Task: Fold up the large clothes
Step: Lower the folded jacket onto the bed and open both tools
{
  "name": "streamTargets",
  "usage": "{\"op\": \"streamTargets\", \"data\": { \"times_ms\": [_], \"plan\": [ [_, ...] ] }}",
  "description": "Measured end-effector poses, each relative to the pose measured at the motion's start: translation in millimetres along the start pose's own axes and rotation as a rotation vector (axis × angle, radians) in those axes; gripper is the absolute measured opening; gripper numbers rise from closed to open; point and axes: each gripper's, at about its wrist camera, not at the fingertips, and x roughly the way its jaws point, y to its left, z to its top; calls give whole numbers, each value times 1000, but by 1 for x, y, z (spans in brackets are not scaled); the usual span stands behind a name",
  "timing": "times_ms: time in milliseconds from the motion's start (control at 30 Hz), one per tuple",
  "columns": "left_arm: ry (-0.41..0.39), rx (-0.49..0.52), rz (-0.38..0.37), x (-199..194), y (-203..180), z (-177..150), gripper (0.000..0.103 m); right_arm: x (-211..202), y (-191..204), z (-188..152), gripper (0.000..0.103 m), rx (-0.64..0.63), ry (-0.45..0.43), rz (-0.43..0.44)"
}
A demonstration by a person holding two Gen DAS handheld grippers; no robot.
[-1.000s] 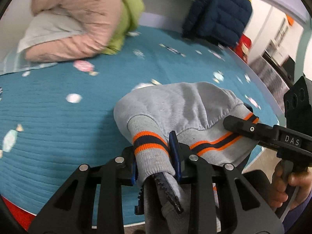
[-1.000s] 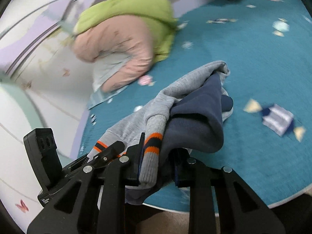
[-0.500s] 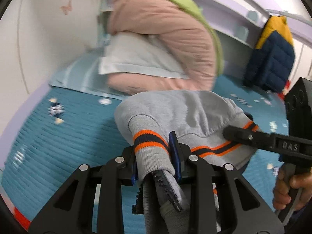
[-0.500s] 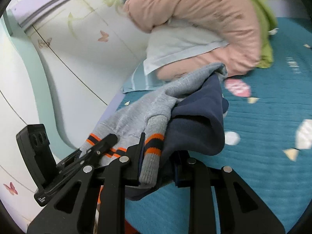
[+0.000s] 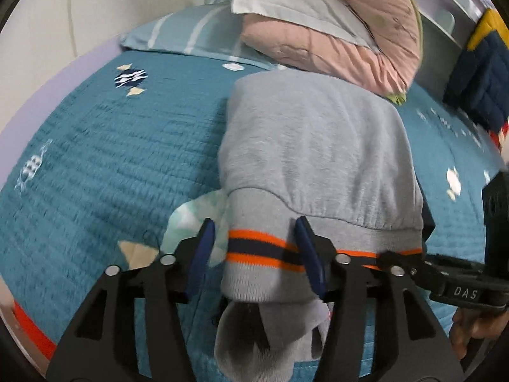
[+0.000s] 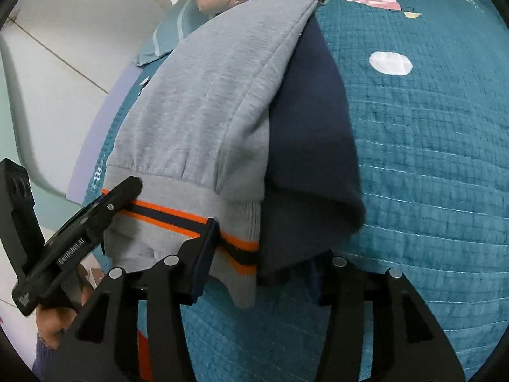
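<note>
A folded grey sweatshirt [image 5: 311, 146] with an orange and navy striped hem lies on the teal bedspread [image 5: 111, 159]. My left gripper [image 5: 256, 248] straddles the hem's left end. Its jaws are opening and the left pad stands clear of the cloth. In the right wrist view the same sweatshirt [image 6: 216, 89] shows its navy lining along the right side. My right gripper [image 6: 264, 261] straddles the hem's right corner with its jaws opening and the cloth slack between them. Its right finger is hidden behind the navy cloth. One finger [image 6: 121, 194] of the left gripper rests on the hem.
A pink quilt [image 5: 350, 31] and a striped light-blue pillow [image 5: 178, 35] are piled just beyond the sweatshirt. A navy and yellow jacket [image 5: 480, 73] hangs at the far right. The wall [image 6: 47, 63] runs along the bed's left side. A person's hand [image 6: 54, 321] holds the left gripper.
Both grippers swung across the bed and down, carrying the sweatshirt toward the pillow end. It now rests on the bedspread. Both pairs of jaws went from shut on the hem to spread apart.
</note>
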Motion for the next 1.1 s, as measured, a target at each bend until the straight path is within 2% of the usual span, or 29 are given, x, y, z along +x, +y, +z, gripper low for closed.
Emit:
{"op": "streamTargets", "data": {
  "times_ms": [67,133,167,233,300,333,400,433,500,533,600,733,833,900,933,1033,1100],
  "plan": [
    [-12,-11,7,-12,-1,3,55,-21,-3,2,47,-7,-28,-7],
    [-65,-22,2,-30,-3,11,59,-42,-5,5,47,-12,-68,1],
    [-108,-33,-6,-44,-5,14,64,-57,-3,11,43,-22,-112,-3],
    [-189,-52,-34,-67,-10,21,68,-73,6,22,34,-71,-182,-22],
    [-201,-64,-76,-70,-15,25,70,-71,15,34,27,-133,-189,-7],
    [-174,-69,-95,-65,-20,26,70,-66,20,41,20,-144,-174,16],
    [-114,-68,-76,-50,-27,25,70,-53,26,45,18,-169,-136,32],
    [-61,-71,-63,-38,-29,22,70,-40,27,47,18,-170,-90,22],
    [48,-94,-53,-13,-29,14,70,-16,18,44,15,-163,-9,-98],
    [75,-93,-39,-5,-30,7,70,-5,7,40,14,-137,22,-113],
    [103,-96,-44,7,-31,-2,70,2,-6,39,14,-95,26,-101],
    [116,-103,-18,12,-33,-1,70,1,-7,44,14,-73,51,-86],
    [104,-154,-6,-1,-30,8,70,-27,-3,41,20,-66,14,-27],
    [41,-162,33,-28,-32,12,72,-52,-1,36,22,-74,-15,1],
    [13,-153,63,-42,-36,13,76,-66,1,32,26,-83,-33,3],
    [-48,-115,125,-81,-51,13,81,-110,3,17,40,-102,-69,-26],
    [-77,-85,156,-111,-66,9,86,-144,6,4,44,-127,-103,-39]
  ]
}}
